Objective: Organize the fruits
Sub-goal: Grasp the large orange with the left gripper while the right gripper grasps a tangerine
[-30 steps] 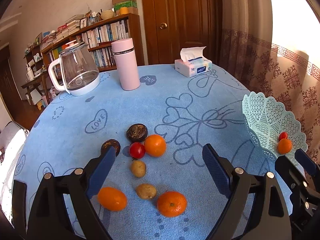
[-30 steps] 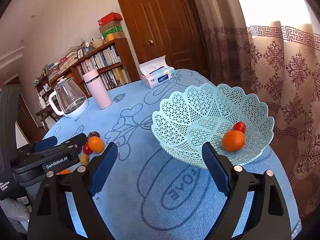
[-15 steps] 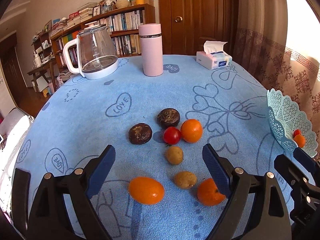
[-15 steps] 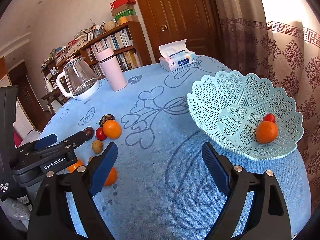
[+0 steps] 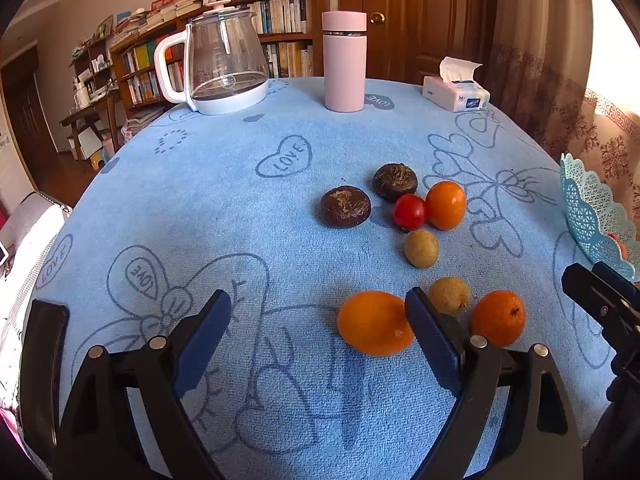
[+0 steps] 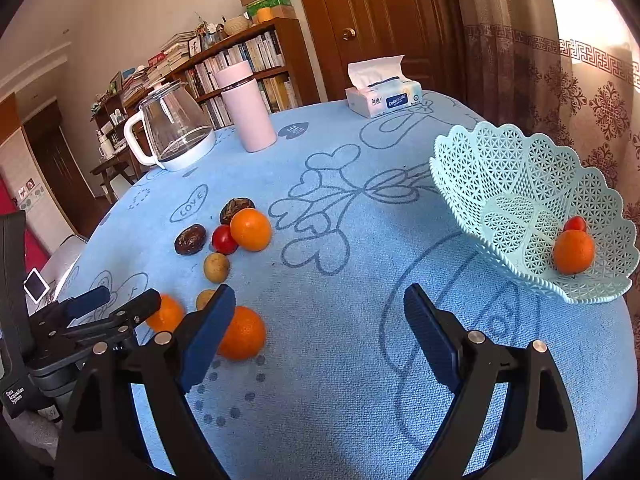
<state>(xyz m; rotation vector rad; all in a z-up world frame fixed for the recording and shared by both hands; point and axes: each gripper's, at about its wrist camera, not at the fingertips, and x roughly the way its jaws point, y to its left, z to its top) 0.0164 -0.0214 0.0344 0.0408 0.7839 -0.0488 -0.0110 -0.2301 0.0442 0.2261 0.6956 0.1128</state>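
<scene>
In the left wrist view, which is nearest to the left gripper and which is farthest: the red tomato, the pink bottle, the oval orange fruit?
1. Oval orange fruit, beside the left gripper's right fingertip.
2. Red tomato, mid-table.
3. Pink bottle, far edge.

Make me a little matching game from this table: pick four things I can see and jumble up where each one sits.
Things:
1. pink flask
2. tissue box
3. red tomato
4. glass kettle

Places:
A. inside the lattice basket, behind an orange
B. far edge of the table, nearest the door
C. left of the flask, white handle facing left
D. upright between kettle and tissue box

Pairs: 1-D, 2-B, 3-A, 4-C
</scene>
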